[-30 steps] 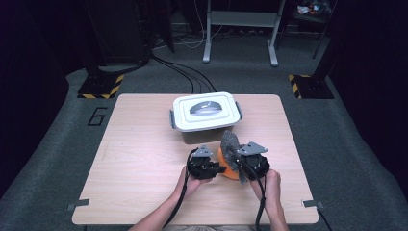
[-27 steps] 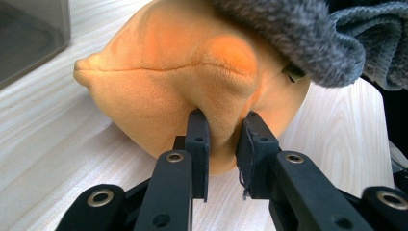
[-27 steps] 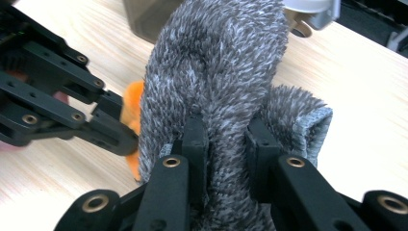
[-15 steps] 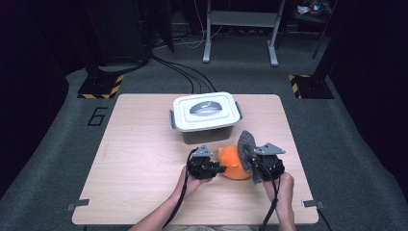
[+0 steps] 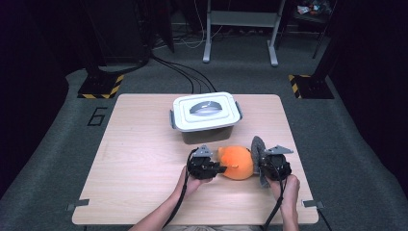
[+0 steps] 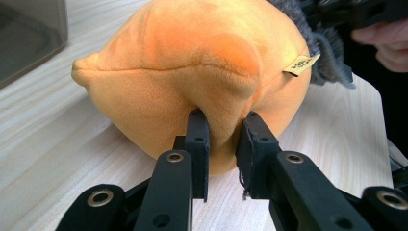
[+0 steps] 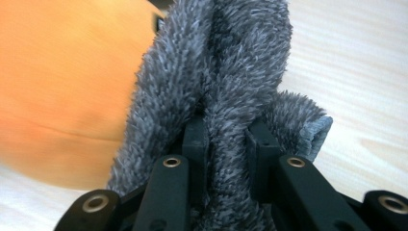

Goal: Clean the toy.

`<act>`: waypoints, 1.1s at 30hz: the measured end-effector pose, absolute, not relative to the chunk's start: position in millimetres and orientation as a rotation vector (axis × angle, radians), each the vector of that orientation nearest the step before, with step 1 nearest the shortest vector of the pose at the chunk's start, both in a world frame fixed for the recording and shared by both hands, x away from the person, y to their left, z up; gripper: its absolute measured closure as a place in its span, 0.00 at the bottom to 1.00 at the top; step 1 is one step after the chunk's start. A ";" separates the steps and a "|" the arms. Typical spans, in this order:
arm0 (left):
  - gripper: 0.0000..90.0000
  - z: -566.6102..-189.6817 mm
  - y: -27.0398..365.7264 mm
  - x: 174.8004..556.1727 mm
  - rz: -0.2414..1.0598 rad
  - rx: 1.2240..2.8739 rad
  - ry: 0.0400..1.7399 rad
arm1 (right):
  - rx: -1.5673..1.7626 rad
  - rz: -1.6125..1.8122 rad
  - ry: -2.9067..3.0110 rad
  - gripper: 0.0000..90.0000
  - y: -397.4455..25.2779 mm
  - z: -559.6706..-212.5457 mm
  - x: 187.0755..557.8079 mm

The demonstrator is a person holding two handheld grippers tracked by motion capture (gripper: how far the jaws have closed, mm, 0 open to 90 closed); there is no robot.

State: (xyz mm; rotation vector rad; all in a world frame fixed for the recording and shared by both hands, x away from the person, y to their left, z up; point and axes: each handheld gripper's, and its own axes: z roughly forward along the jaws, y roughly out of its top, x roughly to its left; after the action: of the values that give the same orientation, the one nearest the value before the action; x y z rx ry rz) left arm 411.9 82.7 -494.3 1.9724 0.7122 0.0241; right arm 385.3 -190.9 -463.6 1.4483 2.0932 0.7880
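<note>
Left claw (image 6: pixel 222 139) is pinching a fold of the orange plush (image 6: pixel 192 72), which lies on the table (image 5: pixel 144 159) just in front of it. Right claw (image 7: pixel 225 139) is closed on the grey cloth (image 7: pixel 226 62) (fluffy one), which stands up between its jaws, touching the plush at its left. Box (image 5: pixel 206 115) w/ lid is well beyond both claws.

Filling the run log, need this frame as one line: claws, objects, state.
left claw: shut on orange plush toy | right claw: shut on grey fuzzy cloth | cloth against toy | lidded white box: behind, untouched
</note>
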 end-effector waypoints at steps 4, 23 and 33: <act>0.84 -494.3 82.8 411.9 0.025 1.971 0.714 | 1.492 0.755 2.104 0.82 -196.2 -479.9 392.4; 0.84 -493.0 83.6 412.9 0.020 1.975 0.716 | 1.357 0.935 2.035 0.82 -206.2 -420.1 357.2; 0.83 -493.2 84.4 413.9 0.026 1.981 0.711 | 1.217 0.930 2.170 0.82 -163.2 -416.6 360.3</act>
State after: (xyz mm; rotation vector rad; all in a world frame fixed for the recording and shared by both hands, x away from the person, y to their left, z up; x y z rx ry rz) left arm 413.9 84.4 -493.2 1.9807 0.7108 0.0260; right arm 360.3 -163.2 -416.6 1.2168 2.1701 0.9296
